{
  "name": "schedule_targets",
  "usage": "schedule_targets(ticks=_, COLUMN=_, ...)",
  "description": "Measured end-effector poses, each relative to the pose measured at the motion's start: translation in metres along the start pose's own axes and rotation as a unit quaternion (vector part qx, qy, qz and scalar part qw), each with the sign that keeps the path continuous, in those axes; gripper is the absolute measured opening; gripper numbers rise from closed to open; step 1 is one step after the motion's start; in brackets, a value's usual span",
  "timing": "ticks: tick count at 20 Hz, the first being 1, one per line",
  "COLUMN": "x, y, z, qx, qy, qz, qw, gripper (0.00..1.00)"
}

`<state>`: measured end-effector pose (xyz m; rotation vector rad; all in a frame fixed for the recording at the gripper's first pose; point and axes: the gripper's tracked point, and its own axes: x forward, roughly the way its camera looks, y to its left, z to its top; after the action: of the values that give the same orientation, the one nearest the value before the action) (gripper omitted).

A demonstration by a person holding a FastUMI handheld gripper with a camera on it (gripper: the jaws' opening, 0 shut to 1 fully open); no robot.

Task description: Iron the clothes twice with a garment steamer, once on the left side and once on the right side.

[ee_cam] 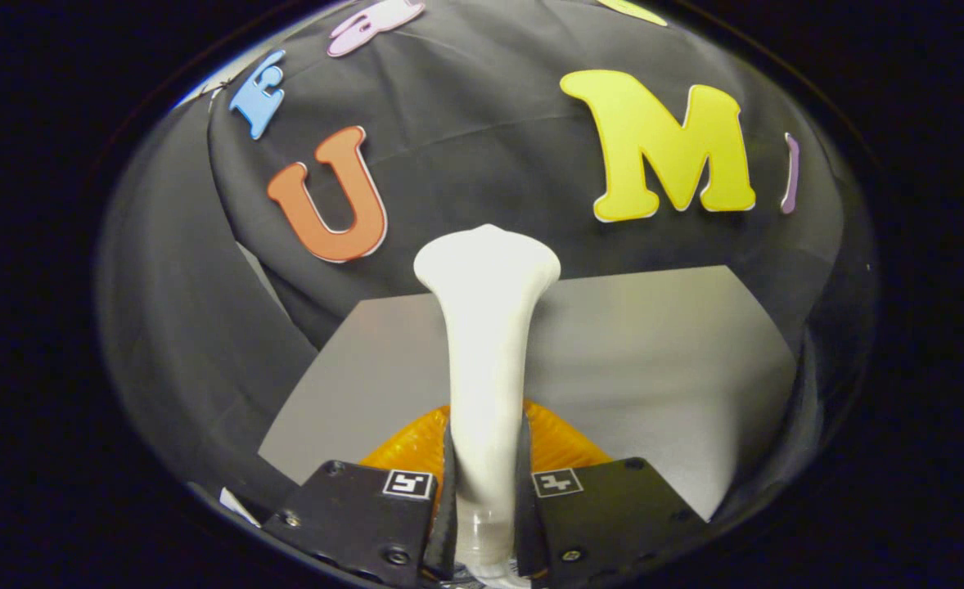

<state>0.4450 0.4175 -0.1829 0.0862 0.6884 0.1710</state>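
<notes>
A white garment steamer [484,327] stands up between my fingers, its narrow handle rising to a flared head well beyond the fingertips. My gripper [486,483] is shut on the steamer's handle, with both fingers [448,491] pressing its sides. An orange ribbed part [564,446] shows just behind the handle, low down, spreading to both sides of it. No garment can be made out.
A grey tabletop [654,360] lies beyond the fingers, reaching to the black cloth wall [482,147] at the back and sides. A small white scrap [236,505] shows by the left finger's mount.
</notes>
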Motion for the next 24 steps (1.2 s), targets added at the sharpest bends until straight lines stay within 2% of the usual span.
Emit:
schedule_targets(ticks=4, x=-0.03, y=-0.001, z=0.012, qx=0.018, qy=-0.041, qz=0.022, qw=0.999, gripper=0.3)
schedule_targets(ticks=10, x=-0.082, y=0.003, z=0.031, qx=0.008, qy=-0.092, qz=0.058, qw=0.994, gripper=0.29)
schedule_targets(ticks=18, x=-0.199, y=0.009, z=0.045, qx=-0.016, qy=-0.166, qz=0.111, qw=0.98, gripper=0.29)
schedule_targets(ticks=24, x=-0.29, y=-0.011, z=0.057, qx=-0.025, qy=-0.226, qz=0.103, qw=0.968, gripper=0.29)
